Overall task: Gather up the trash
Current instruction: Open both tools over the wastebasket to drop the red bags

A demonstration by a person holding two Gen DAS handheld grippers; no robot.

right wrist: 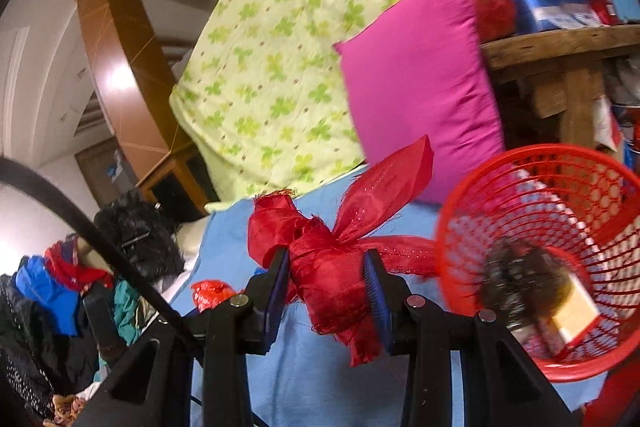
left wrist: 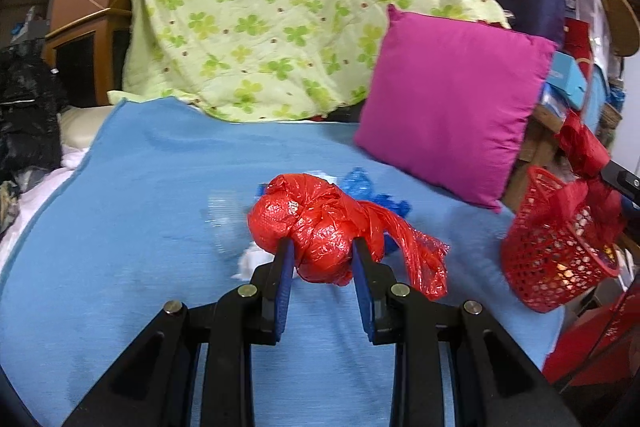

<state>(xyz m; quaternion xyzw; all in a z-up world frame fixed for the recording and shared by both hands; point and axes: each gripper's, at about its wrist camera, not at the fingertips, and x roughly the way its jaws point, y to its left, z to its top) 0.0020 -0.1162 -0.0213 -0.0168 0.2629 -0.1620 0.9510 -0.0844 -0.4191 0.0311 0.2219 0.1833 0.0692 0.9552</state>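
My left gripper [left wrist: 322,245] is shut on a knotted red plastic bag [left wrist: 320,223], held above the blue bed cover [left wrist: 160,227]. Behind the bag lie crumpled blue plastic [left wrist: 362,185] and a white scrap [left wrist: 250,259]. My right gripper [right wrist: 326,259] is shut on a red ribbon bundle [right wrist: 332,263], whose loose end [right wrist: 396,175] sticks up. This ribbon is tied to the red mesh basket [right wrist: 560,195], which hangs tilted at the right with a dark clump and a tan box [right wrist: 576,307] inside. In the left wrist view the same basket [left wrist: 548,255] dangles by the bed's right edge.
A magenta cushion [left wrist: 452,99] leans at the bed's far right. A green clover-print quilt [left wrist: 280,7] is heaped behind. A wooden bench [right wrist: 560,47] carries blue boxes. Piled clothes [right wrist: 60,287] and a black bag [left wrist: 24,107] lie left of the bed.
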